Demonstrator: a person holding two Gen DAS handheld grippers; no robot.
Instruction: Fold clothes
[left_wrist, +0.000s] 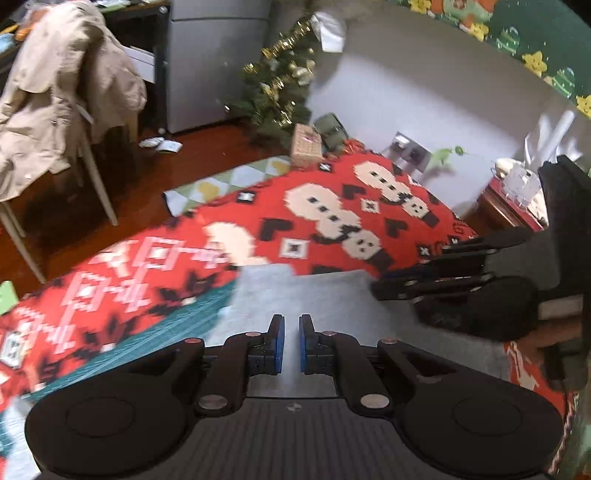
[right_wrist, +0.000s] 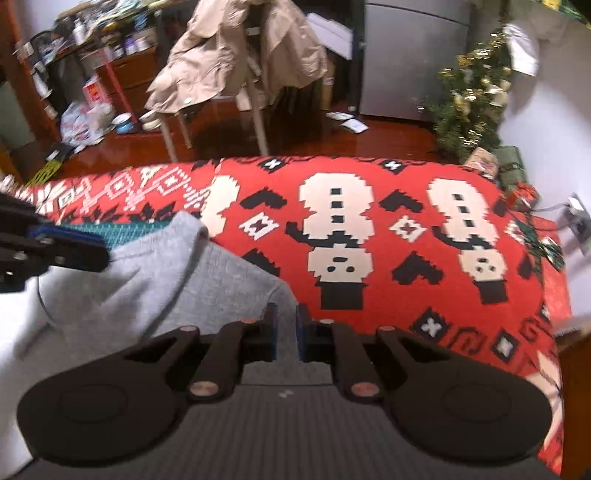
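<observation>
Red snowman-patterned blanket (right_wrist: 406, 229) fills mid-frame of both views, with a grey garment (right_wrist: 166, 280) at lower left of the right wrist view. Right gripper (right_wrist: 286, 332) fingers pinch its edge; left gripper (left_wrist: 291, 343) fingers pinch grey cloth too.

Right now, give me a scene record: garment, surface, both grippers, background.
garment: grey cloth, rumpled, lying on blanket
surface: red patterned blanket
left gripper: nearly shut over grey cloth; a grip can't be confirmed
right gripper: shut on grey cloth, fabric between the fingers
background: beige coat draped over chair, small Christmas tree
</observation>
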